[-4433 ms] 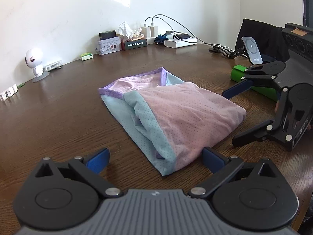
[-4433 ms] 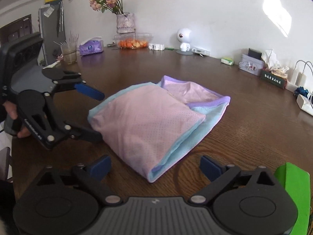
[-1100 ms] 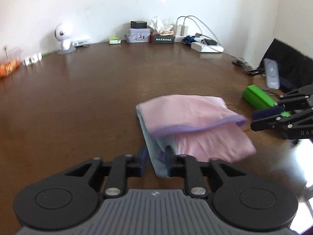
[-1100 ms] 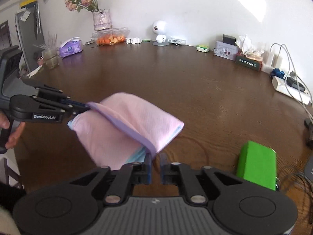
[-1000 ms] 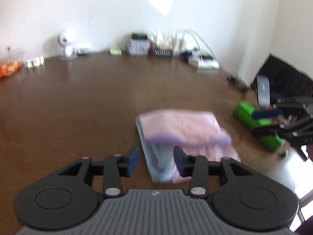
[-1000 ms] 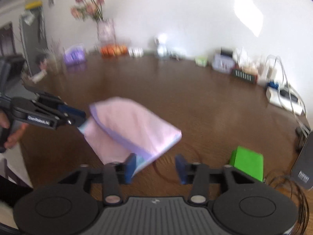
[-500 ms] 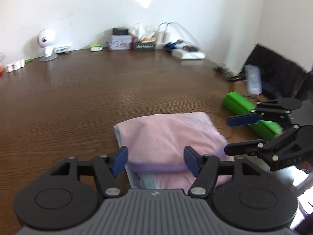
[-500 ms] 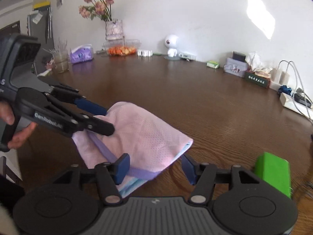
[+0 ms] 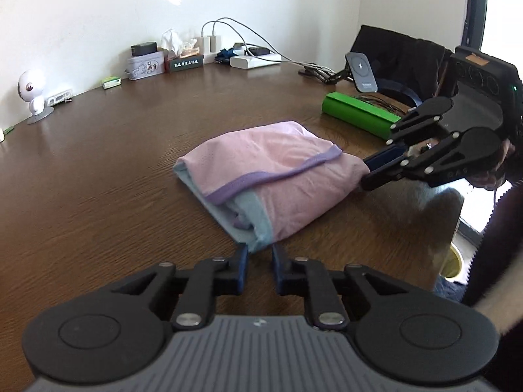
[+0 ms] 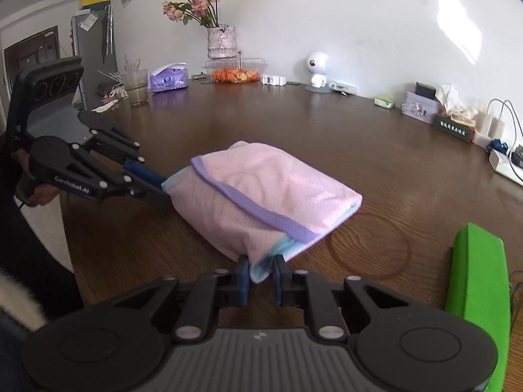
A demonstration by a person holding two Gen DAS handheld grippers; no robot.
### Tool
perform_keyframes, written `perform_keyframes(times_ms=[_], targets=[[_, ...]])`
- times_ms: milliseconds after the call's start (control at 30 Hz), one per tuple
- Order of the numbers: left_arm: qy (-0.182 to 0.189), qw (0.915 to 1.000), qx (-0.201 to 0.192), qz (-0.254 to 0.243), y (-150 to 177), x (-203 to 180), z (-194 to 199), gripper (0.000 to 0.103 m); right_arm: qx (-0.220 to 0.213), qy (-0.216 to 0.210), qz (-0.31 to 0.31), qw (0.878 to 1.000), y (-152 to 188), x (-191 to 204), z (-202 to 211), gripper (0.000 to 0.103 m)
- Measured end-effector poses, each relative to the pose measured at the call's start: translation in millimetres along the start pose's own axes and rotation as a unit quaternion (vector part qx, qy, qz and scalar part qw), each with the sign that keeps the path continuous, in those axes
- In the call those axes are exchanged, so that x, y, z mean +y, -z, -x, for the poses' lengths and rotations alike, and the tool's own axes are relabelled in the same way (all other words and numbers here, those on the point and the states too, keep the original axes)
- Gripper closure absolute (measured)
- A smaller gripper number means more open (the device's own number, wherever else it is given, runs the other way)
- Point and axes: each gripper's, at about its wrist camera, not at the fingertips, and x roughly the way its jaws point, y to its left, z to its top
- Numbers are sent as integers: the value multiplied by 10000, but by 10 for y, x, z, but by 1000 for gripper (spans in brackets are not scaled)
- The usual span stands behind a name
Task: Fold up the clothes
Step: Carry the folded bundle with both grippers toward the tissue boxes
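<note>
so both my left gripper [image 9: 258,256] and right gripper [image 10: 260,269] just closed, fingers pinching the near corners of the folded pink garment [image 9: 268,176] lying on the surface [image 9: 98,179], next I'd guess lift evenly for another fold.

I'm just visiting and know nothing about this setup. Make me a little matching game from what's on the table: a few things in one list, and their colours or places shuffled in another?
Things:
1. folded garment
2. box
3. round white camera
4. vase of flowers

Descriptions:
A. bright green, near the table's edge
B. pink with purple trim, a corner between each tool's fingers
C. holds faded pink roses, by the wall
D. beside the clear tub of orange fruit, by the wall

Pairs: 1-B, 2-A, 3-D, 4-C
</note>
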Motion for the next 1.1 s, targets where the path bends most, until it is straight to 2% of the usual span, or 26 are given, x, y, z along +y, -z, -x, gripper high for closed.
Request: perform_keyframes(times_ms=[33, 67, 100, 133, 167, 200, 233, 267, 300, 333, 400, 433, 467, 500, 533, 600, 700, 733, 800, 833, 867, 900, 1000, 1100], targets=[[93, 9998, -158, 95, -41, 46, 86, 74, 21, -97, 20, 9999, -4, -1, 69, 85], [189, 9988, -390, 235, -101, 92, 165, 56, -119, -160, 66, 9998, -31, 5, 139, 85], [261, 9955, -771, 493, -205, 126, 210, 46, -277, -209, 93, 9994, -64, 10, 202, 82], [283, 9915, -1027, 753, -320, 109, 179, 42, -491, -203, 43, 9986, -127, 7, 224, 81], [342, 9905, -1006, 869, -438, 62, 68, 48, -642, -173, -26, 9978, -199, -11, 186, 81], [379, 9933, -793, 751, -512, 21, -88, 54, -698, -129, -81, 9974, -265, -31, 88, 81], [322, 9970, -506, 480, -542, -57, -260, 68, -753, -85, -136, 9970, -331, -51, -10, 82], [266, 9991, -216, 256, -547, -120, -417, 77, -749, -30, -183, 9970, -385, -70, -114, 82], [216, 9996, -21, 179, -490, -137, -502, 78, -526, 64, -201, 9984, -395, -85, -242, 82], [167, 9997, -41, 196, -411, -130, -499, 77, -345, 140, -194, 9991, -391, -100, -338, 82], [179, 9995, -62, 268, -291, -93, -401, 70, -286, 159, -14, 9995, -277, -126, -285, 81], [185, 9992, -195, 306, -235, -65, -290, 56, -245, 186, 25, 9995, -229, -142, -200, 73], [172, 9987, -340, 334, -182, -39, -182, 35, -204, 212, 64, 9995, -180, -157, -115, 67], [122, 9982, -488, 328, -139, -22, -89, 27, -184, 227, 94, 9995, -136, -170, -28, 54], [90, 9980, -552, 280, -108, -7, -32, 21, -250, 181, 93, 9995, -110, -170, 59, 49], [133, 9990, -416, 125, -69, 18, -46, 23, -395, -27, 121, 9991, -80, -146, 148, 49], [65, 9997, -145, -199, -25, 1, -172, 41, -326, -144, 314, 9989, -61, -79, 60, 53], [47, 9995, -65, -308, -9, -9, -216, 51, -248, -115, 310, 9991, -57, -74, -1, 53], [5, 9987, -92, -510, 33, -27, -237, 59, -145, -89, 291, 9994, -39, -75, -94, 59], [51, 9986, -109, -518, 49, -21, -227, 68, -161, -74, 286, 9994, -20, -75, -111, 64], [74, 9985, -130, -525, 59, -16, -221, 86, -182, -55, 277, 9994, -2, -75, -126, 67], [33, 9985, -160, -516, 62, -11, -224, 92, -220, -20, 256, 9994, 10, -78, -126, 72], [-30, 9983, -233, -527, 76, -19, -231, 97, -268, 43, 186, 9995, 33, -85, -109, 90], [43, 9984, -236, -507, 58, -30, -257, 98, -301, 91, 147, 9994, 51, -76, -98, 95]])
